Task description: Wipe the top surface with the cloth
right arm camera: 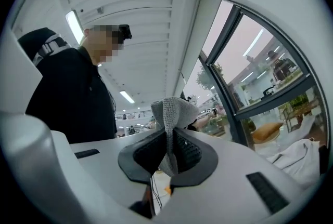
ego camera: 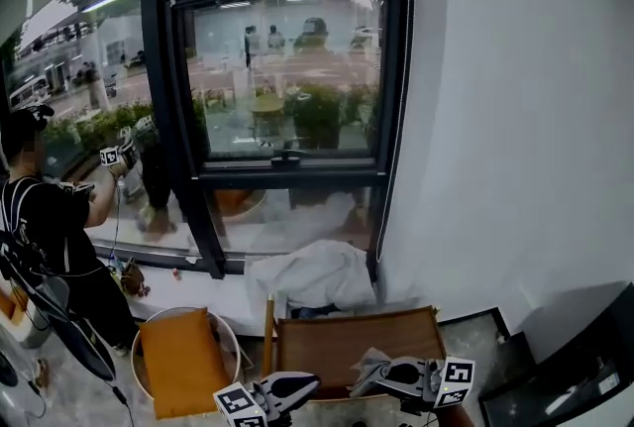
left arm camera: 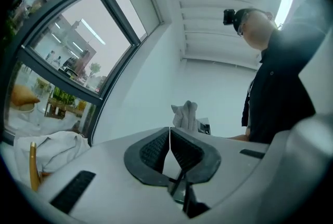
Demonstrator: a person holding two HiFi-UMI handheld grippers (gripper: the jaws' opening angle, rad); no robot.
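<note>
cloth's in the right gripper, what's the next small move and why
Probably tip the right gripper downward and lower the cloth onto the brown top surface. Its jaws are shut on the cloth, yet its view points up at the ceiling, so the cloth does not seem to be touching the surface. The left gripper is shut on nothing.

Left gripper (ego camera: 297,385): the head view's bottom edge is cutting off its rear and the hand holding it.
Right gripper (ego camera: 386,375): the same edge is cropping its underside.
Cloth (right arm camera: 171,114): its lower end is disappearing between the right gripper's jaws, which are pinching it.
Wooden top (ego camera: 347,341): both grippers are covering its near edge.
Dark object (ego camera: 570,385): the picture's corner is cutting it off, and it is too dim to identify.
Person at the window (ego camera: 54,237): the left edge is cropping the body.
</note>
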